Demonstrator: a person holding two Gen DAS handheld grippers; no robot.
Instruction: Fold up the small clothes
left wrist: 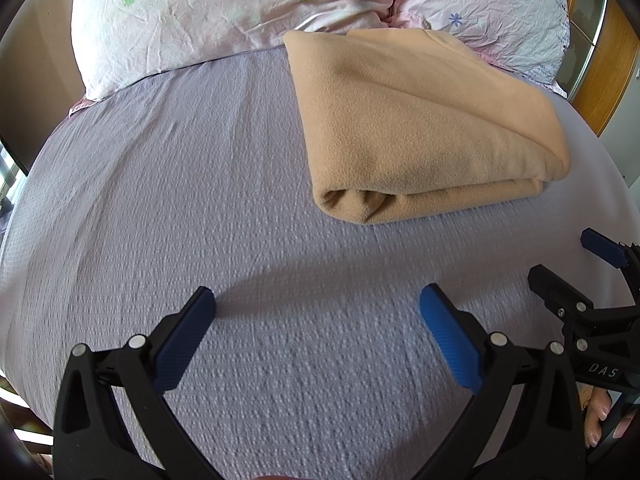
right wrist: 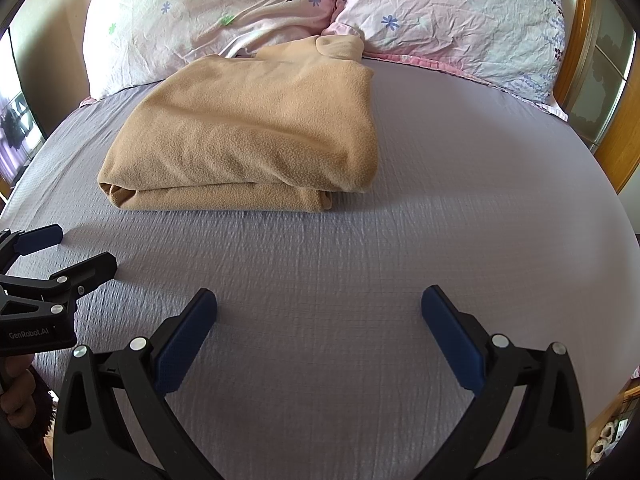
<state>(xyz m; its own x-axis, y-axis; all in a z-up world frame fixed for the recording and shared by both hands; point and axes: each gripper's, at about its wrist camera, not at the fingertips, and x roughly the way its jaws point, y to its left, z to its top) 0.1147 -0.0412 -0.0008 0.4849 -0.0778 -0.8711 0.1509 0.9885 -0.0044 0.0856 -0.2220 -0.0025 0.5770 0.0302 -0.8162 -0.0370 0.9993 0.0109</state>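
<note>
A tan fleece garment (left wrist: 424, 124) lies folded into a thick rectangle on the lilac bed sheet (left wrist: 200, 184), its collar end toward the pillows. It also shows in the right wrist view (right wrist: 256, 132). My left gripper (left wrist: 318, 300) is open and empty, above the sheet, short of the garment and to its left. My right gripper (right wrist: 319, 304) is open and empty, above the sheet in front of the garment's right end. Each gripper shows at the edge of the other's view: the right one (left wrist: 568, 264) and the left one (right wrist: 76, 252).
Two pink floral pillows (right wrist: 208, 12) (right wrist: 448, 20) lie against the head of the bed, behind the garment. A wooden bed frame (right wrist: 616, 136) runs along the right side. The lilac sheet (right wrist: 460, 184) spreads right of the garment.
</note>
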